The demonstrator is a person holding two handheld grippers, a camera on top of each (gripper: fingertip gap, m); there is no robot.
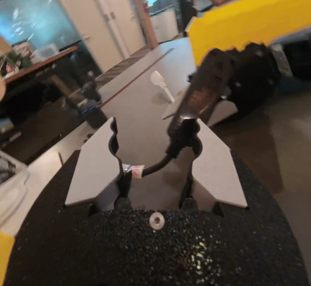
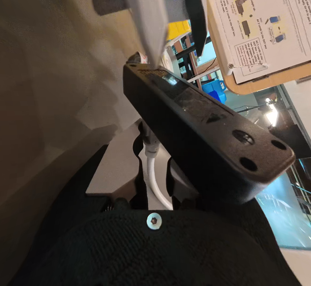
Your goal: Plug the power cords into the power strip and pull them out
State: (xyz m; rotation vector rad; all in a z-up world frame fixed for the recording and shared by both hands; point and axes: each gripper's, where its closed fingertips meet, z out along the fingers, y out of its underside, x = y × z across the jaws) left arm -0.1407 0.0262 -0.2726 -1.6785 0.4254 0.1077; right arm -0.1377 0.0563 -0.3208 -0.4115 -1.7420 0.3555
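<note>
In the left wrist view the black strip (image 1: 202, 96) stood lifted off the counter (image 1: 134, 109), its long axis running from the frame's centre up to the upper right. Its near end and black cord (image 1: 158, 165) lay just ahead of the left gripper (image 1: 156, 136), whose jaws stood wide apart and held nothing, the right finger (image 1: 212, 156) touching or nearly touching that end. In the right wrist view the right gripper (image 2: 152, 145) had its jaws narrowed about a white plug (image 2: 149, 143) under the strip (image 2: 193, 126), seemingly clamped, so I judged the right nearer for the pull.
</note>
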